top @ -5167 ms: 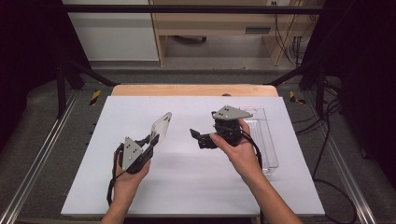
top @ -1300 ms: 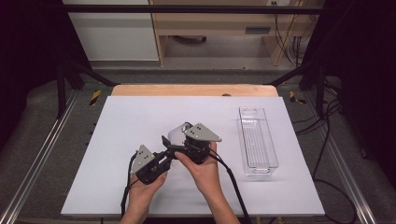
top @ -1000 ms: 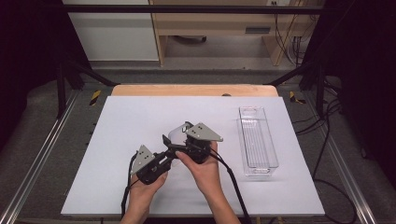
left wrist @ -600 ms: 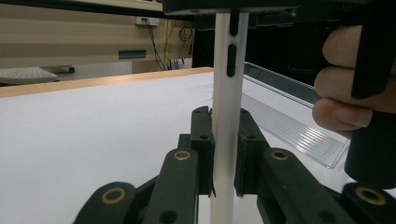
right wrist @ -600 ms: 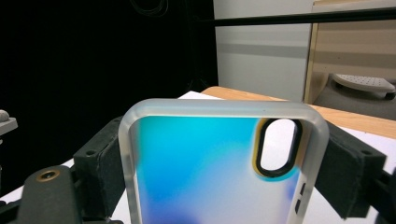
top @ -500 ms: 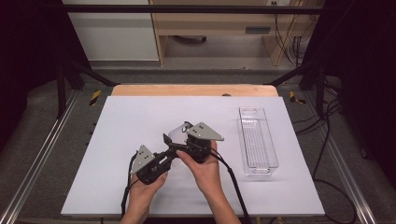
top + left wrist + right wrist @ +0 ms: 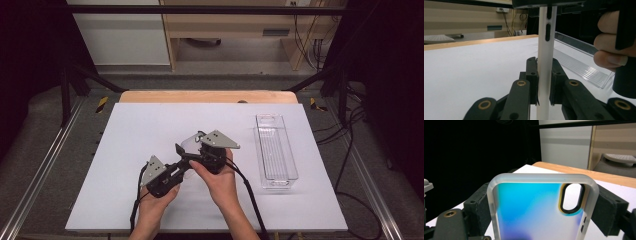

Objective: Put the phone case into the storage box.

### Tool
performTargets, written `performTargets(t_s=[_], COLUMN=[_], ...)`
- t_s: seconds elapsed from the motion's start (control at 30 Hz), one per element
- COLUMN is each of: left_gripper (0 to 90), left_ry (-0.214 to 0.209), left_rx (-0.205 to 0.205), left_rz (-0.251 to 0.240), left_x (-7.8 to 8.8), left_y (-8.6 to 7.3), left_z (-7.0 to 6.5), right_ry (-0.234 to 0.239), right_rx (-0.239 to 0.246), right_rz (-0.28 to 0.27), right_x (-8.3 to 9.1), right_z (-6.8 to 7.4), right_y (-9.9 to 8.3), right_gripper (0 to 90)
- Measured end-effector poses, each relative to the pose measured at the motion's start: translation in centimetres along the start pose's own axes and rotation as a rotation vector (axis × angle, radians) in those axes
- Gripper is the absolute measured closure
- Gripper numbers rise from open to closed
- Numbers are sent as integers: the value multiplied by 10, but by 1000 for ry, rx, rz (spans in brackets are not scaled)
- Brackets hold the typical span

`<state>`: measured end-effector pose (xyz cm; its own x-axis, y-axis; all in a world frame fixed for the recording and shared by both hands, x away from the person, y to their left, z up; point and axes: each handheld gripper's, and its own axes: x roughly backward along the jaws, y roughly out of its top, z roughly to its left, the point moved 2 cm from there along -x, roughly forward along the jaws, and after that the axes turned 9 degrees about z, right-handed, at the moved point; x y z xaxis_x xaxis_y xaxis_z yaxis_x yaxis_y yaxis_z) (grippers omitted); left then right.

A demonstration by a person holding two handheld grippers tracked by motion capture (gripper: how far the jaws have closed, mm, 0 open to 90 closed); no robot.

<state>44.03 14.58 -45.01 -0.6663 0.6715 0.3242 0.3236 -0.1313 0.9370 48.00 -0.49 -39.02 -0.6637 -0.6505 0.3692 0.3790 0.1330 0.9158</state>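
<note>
- Case [image 7: 534, 212]: a phone case with a frosted white rim, a blue-tinted back and a black-edged camera cutout. It is held above the mat [image 7: 125, 145] at the near centre, between the two grippers.
- Left gripper [image 7: 543, 82]: jaws nearly closed, pads pressing both faces of the case's thin edge [image 7: 545, 62]. In the left gripper view the case stands upright, seen edge-on, with its side slots visible.
- Right gripper [image 7: 541, 205]: jaws have just been closing. They now clamp the case across its width, one pad on each side rim. The cutout end faces away from the camera.
- High view: the left gripper [image 7: 180, 162] sits near and to the left, the right gripper [image 7: 192, 150] just beside it, jaws meeting at the case [image 7: 191, 141].
- Tray [image 7: 275, 150]: a clear plastic tray lying lengthwise at the right of the mat, well apart from the grippers.
</note>
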Motion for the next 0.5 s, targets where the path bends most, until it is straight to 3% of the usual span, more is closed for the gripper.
performTargets(t_s=[0.5], left_gripper=[806], left_ry=[-3], left_rx=[-5], left_rz=[6], left_x=[-1], left_y=[-1], left_z=[0], right_ry=[2], right_rx=[11], right_rz=[26], right_x=[1], right_z=[-1], right_y=[0], right_gripper=[175])
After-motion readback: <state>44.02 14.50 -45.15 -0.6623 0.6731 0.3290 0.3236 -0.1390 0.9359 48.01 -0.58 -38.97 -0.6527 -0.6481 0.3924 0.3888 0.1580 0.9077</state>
